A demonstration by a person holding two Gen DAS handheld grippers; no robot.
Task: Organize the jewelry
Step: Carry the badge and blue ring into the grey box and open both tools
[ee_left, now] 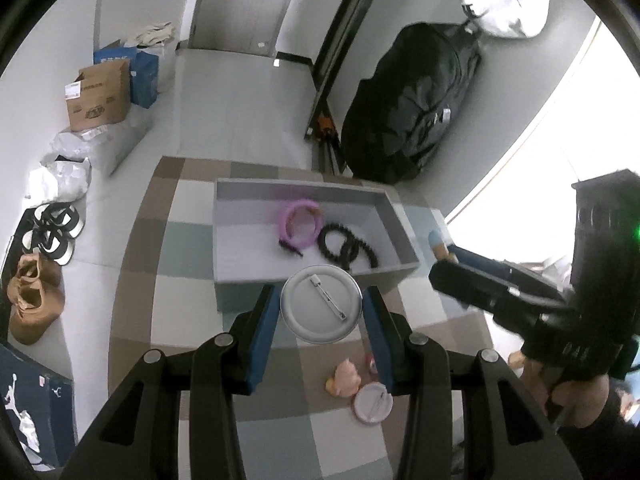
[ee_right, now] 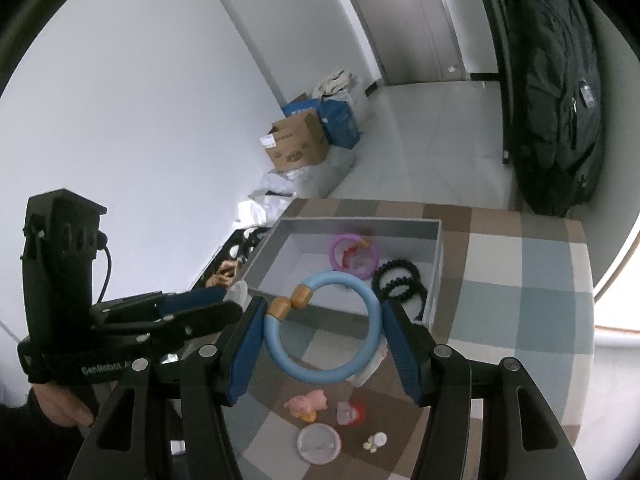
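While a round pin badge sits clamped back-up between the left gripper pads and a blue bangle is pinched across its width by the right gripper, both hang over a checked cloth on a table beside white walls. Beyond them, a grey tray holds a pink bangle and black beaded bracelets. Both grippers tilt downward.

Badges two; bangles two; beads maybe two.
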